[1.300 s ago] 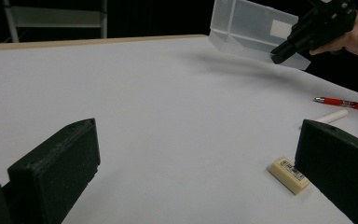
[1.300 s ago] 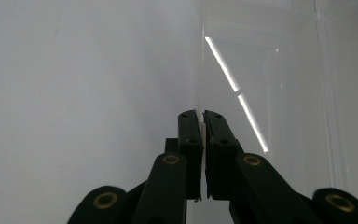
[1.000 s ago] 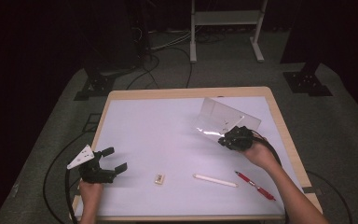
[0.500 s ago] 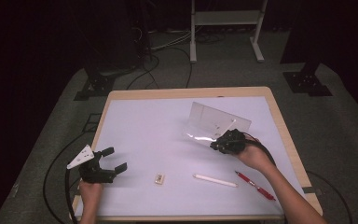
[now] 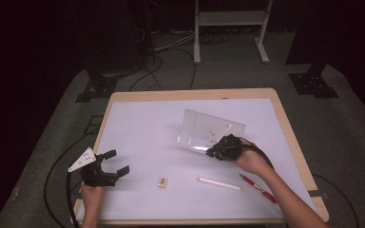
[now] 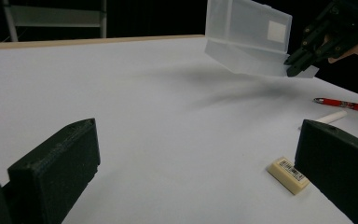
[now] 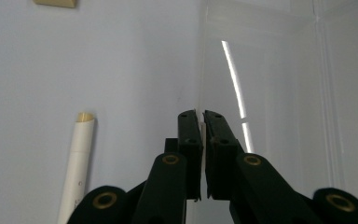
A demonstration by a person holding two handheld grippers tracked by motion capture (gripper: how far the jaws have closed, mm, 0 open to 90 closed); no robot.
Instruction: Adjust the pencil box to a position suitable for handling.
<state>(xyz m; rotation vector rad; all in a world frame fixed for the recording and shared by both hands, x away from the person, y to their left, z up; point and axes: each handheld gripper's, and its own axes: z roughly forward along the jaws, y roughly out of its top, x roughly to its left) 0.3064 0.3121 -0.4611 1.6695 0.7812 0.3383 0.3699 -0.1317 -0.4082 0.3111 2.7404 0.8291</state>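
A clear plastic box (image 5: 211, 129) hangs tilted above the right half of the white table (image 5: 147, 128). My right gripper (image 5: 215, 153) is shut on its near edge. In the right gripper view the jaws (image 7: 200, 115) pinch the thin clear wall (image 7: 270, 70). My left gripper (image 5: 116, 161) rests at the front left, open with nothing between its jaws. In the left gripper view (image 6: 198, 128) the box (image 6: 247, 37) and the right gripper (image 6: 296, 63) are far off at the upper right.
A small cream eraser (image 5: 162, 181) (image 6: 289, 174), a white stick (image 5: 219, 183) (image 7: 77, 158) and a red pen (image 5: 259, 188) (image 6: 345, 105) lie near the front edge. Cables and stand feet are on the floor behind the table.
My right gripper has carried the clear box a little to the left, toward the table's middle. The left gripper has stayed where it was.
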